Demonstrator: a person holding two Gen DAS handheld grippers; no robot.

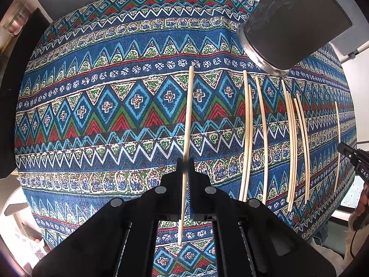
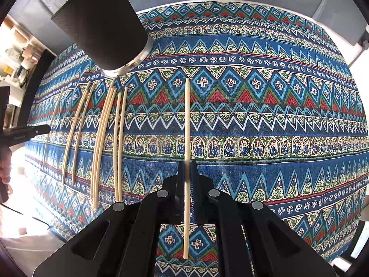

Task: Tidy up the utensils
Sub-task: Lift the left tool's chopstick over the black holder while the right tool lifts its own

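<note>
Pale bamboo chopsticks, one per gripper. Left gripper [image 1: 185, 164] clamped on a single chopstick [image 1: 188, 106], fingers [image 1: 179, 168] pressed together around its lower part, stick running forward over the patterned cloth [image 1: 92, 106] on the counter. Right gripper [image 2: 189, 168] likewise closed on its own chopstick [image 2: 188, 120], fingers [image 2: 196, 173] tight on the shaft, tip aimed toward the far side.

Dark cup [image 1: 293, 23] with a clear glass base standing upright near the far edge of the cloth, apparently the holder; whether anything sits inside cannot be told, since the mouth is out of sight.

Judging by the layout, early to middle stage: two sticks picked up, none visibly delivered. Loose chopsticks [image 1: 263, 138], nine or so, lying roughly parallel on the cloth between the grippers, just in front of the cup. Left to do: carry both held sticks to the cup, drop them in, then collect the rest.
</note>
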